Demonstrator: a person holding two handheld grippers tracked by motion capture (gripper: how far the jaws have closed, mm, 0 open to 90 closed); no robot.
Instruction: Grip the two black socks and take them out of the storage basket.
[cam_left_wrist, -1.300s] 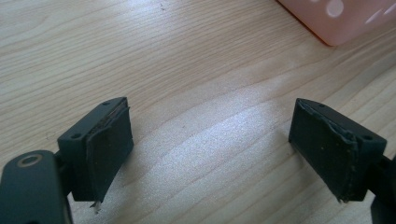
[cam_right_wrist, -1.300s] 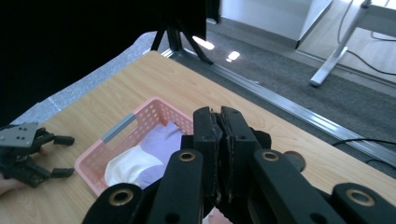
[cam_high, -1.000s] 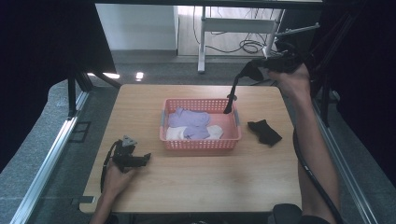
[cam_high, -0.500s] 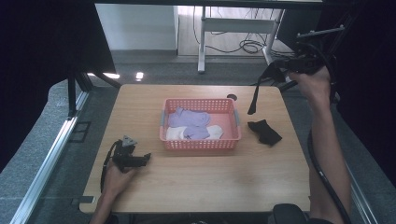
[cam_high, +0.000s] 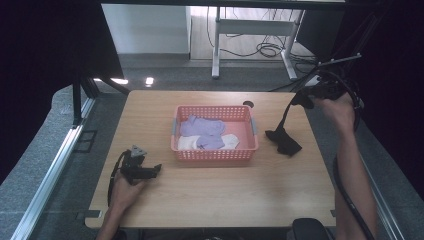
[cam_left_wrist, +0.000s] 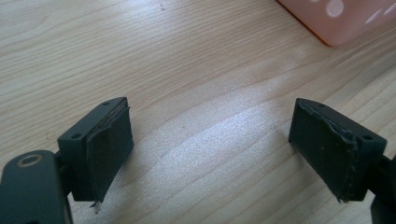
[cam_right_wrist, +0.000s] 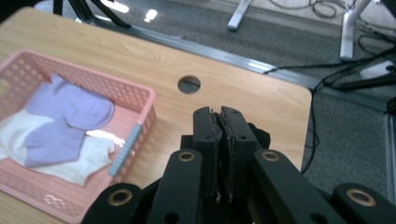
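Observation:
My right gripper (cam_high: 306, 99) is raised over the table's far right, shut on the top of a long black sock (cam_high: 285, 117) that hangs down. Its lower end meets a second black sock (cam_high: 286, 144) lying right of the pink basket (cam_high: 215, 154). In the right gripper view the jaws (cam_right_wrist: 221, 140) are pressed together, with the basket (cam_right_wrist: 142, 114) at left. The basket holds purple socks (cam_high: 202, 127) (cam_right_wrist: 70, 114) on white ones (cam_high: 227, 141) (cam_right_wrist: 91, 165). My left gripper (cam_high: 156, 170) (cam_left_wrist: 210, 149) rests open on bare wood near the front left.
A round cable hole (cam_high: 248, 104) (cam_right_wrist: 189, 84) sits behind the basket. Beyond the far table edge are grey floor, white desk legs (cam_high: 216, 45) and loose cables (cam_high: 267, 50). Bare wood runs along the table's front.
My right gripper has carried the hanging black sock rightward and nearer, from beside the basket's right edge to over the black sock on the table. The left gripper has stayed still.

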